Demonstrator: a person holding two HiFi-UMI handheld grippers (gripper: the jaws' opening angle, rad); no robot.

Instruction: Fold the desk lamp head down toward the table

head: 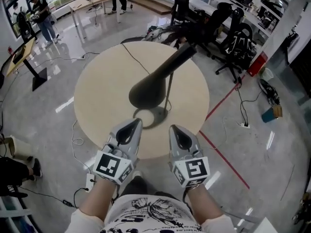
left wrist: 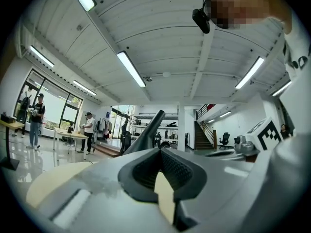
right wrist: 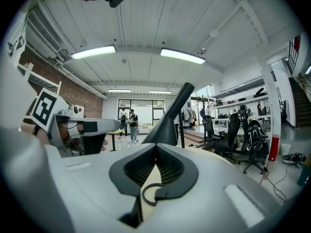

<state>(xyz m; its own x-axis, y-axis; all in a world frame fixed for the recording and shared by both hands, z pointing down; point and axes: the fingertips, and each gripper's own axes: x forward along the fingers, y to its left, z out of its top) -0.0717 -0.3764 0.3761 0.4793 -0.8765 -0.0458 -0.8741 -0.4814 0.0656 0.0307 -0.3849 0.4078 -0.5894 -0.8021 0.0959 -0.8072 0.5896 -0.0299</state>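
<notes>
Over table point(head: 99, 89) edge: left gripper point(head: 137, 122), right gripper point(head: 173, 128), fingers point(left wrist: 141, 171) pressed together (desk lamp point(head: 148, 89) beyond).

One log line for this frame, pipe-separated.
phase: pre-contact | left gripper: shut, empty | right gripper: shut, empty | lamp head: raised, untouched | lamp base: on table

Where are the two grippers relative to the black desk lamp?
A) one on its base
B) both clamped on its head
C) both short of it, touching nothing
C: left gripper and right gripper sit shut, empty, short of the black desk lamp.
</notes>
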